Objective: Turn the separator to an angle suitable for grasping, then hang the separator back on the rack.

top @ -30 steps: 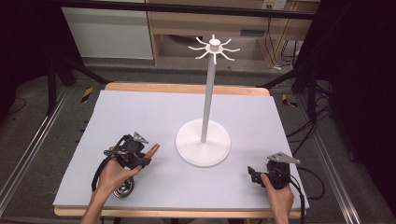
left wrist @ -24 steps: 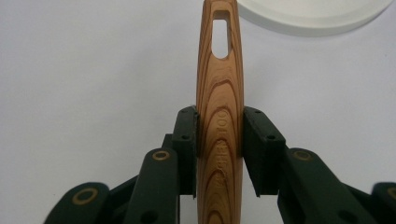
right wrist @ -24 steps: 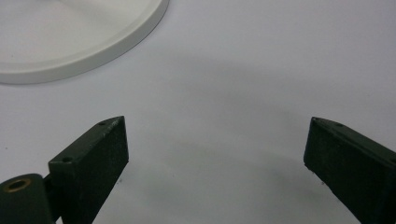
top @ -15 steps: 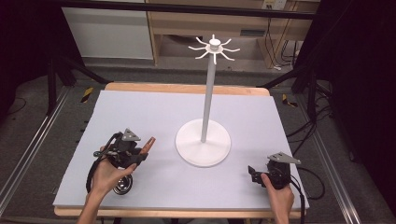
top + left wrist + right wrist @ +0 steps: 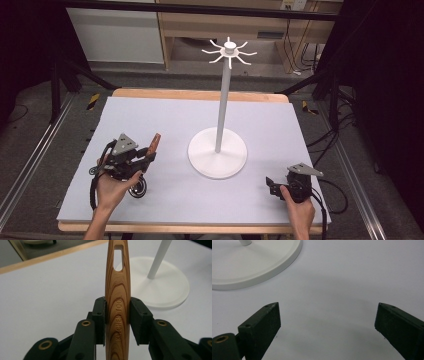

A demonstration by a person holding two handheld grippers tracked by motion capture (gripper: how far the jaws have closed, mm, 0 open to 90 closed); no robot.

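Wooden handle (image 5: 117, 302), pinched in left gripper (image 5: 145, 159), has risen off the mat (image 5: 165, 115); stand (image 5: 218, 150) hanging next; right gripper (image 5: 272, 186) spread.

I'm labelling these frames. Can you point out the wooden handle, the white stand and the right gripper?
wooden handle (image 5: 117, 297): left gripper view, its grained shaft between the jaws.
white stand (image 5: 218, 159): high view, its round base.
right gripper (image 5: 327, 327): right gripper view, gap between its open jaws.

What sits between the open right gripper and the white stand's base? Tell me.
Nothing: in the high view, bare grey table top separates the right gripper from the stand base; the right gripper view agrees.
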